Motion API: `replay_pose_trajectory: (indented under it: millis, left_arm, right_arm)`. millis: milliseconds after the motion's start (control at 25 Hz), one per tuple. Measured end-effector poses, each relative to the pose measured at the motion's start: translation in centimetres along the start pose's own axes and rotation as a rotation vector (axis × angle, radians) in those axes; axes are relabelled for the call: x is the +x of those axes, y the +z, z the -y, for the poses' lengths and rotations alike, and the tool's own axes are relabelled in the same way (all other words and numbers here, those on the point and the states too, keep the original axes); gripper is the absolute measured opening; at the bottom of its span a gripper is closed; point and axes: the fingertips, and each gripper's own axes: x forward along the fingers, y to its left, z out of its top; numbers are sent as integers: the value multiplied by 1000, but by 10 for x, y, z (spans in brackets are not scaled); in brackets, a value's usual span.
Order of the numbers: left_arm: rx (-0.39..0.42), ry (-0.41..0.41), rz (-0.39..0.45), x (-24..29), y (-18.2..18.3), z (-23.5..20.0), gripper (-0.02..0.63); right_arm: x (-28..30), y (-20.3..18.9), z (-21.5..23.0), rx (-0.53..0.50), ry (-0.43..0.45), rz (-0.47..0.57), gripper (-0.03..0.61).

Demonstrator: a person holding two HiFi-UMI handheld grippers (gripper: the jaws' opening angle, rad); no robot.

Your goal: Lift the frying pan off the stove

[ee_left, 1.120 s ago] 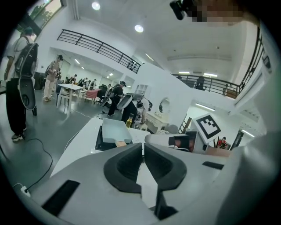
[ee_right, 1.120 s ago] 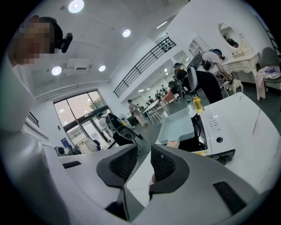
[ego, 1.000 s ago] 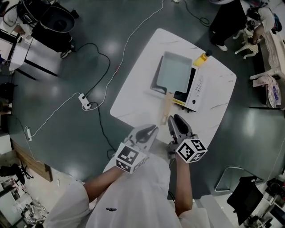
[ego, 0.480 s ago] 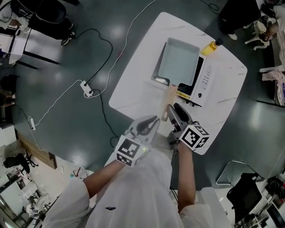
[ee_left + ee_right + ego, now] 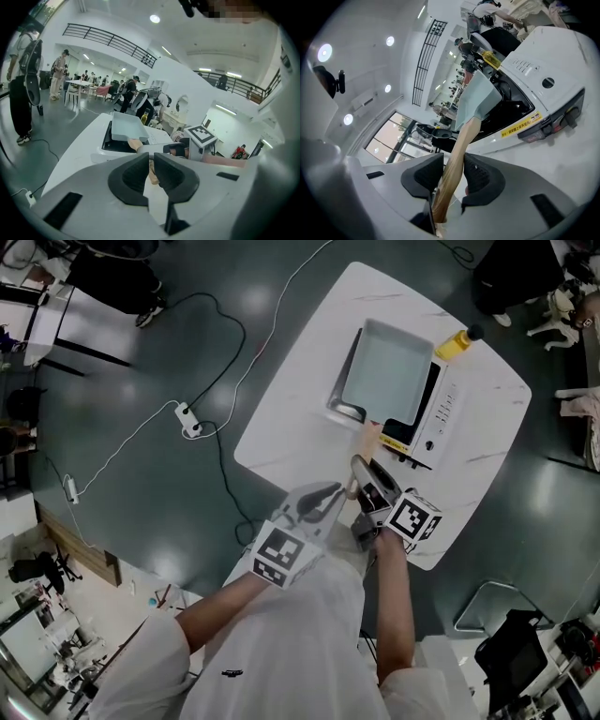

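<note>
Head view first: the frying pan (image 5: 389, 371), a pale rectangular one, sits flat on the black top of a white portable stove (image 5: 436, 413), toward the far side of the white worktop (image 5: 300, 427). Its wooden handle (image 5: 368, 439) runs back from the pan's near edge toward me, out over the worktop.

My right gripper (image 5: 364, 474) is on that handle. In the right gripper view the wooden handle (image 5: 457, 150) passes lengthwise between my fingers and fills the gap from pad to pad; the fingers have just been closing on it and now pinch it on both sides. Past them the pan (image 5: 476, 101) still rests on the stove (image 5: 543, 101), whose front shows a yellow label strip and a round knob.

My left gripper (image 5: 323, 495) hangs just beside the right one, over the near edge of the worktop and touching nothing. The left gripper view shows its fingers pressed together with nothing between them (image 5: 151, 164), pointing toward the pan (image 5: 126, 129) and the marker cube (image 5: 201, 136) of my right gripper.

A yellow bottle (image 5: 457, 341) with a dark cap stands at the stove's far end. Beyond the worktop, a white power strip (image 5: 187, 418) and its cables lie on the dark floor (image 5: 141, 521)
</note>
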Motion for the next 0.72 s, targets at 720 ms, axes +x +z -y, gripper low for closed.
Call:
replay_pose_trajectory:
  millis: [720]
  left_arm:
    - [-23, -46, -101, 24, -38, 1, 107]
  right_arm:
    - [2, -1, -3, 42, 57, 6, 117]
